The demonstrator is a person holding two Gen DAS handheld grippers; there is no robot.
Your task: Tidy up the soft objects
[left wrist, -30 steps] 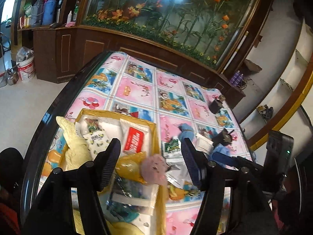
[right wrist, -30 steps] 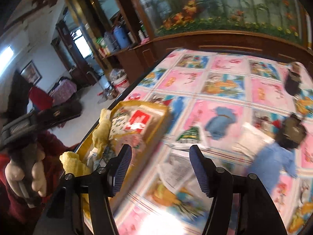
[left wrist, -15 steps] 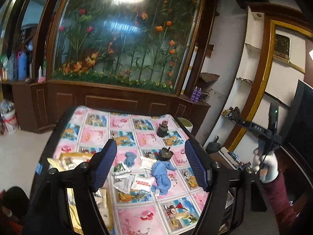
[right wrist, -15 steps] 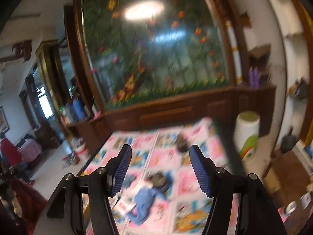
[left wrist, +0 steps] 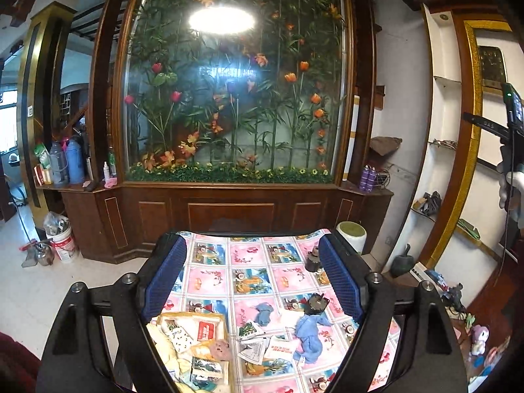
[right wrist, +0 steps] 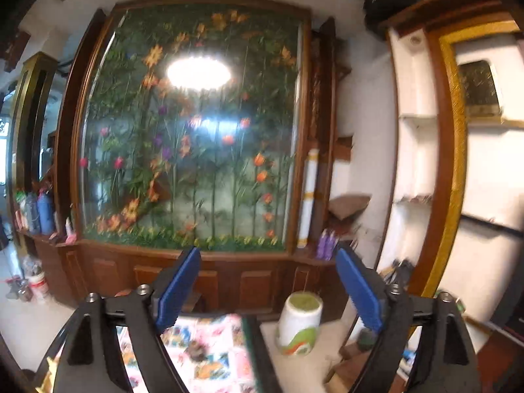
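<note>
both grippers (left wrist: 252, 275) (right wrist: 268, 291) wide apart, empty, high above table (left wrist: 252, 262)

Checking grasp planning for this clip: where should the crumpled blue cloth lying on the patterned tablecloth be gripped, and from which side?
Judging by its pose, pinch the crumpled blue cloth at its bunched middle, coming straight down from above. It lies limp and flat on the patterned tablecloth, so no edge stands up. A dark object sits at its far end; stay clear. The left gripper is open and raised.

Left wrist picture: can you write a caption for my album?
Open left tongs hover above a patterned table strewn with packets, facing a glass flower display.
</note>
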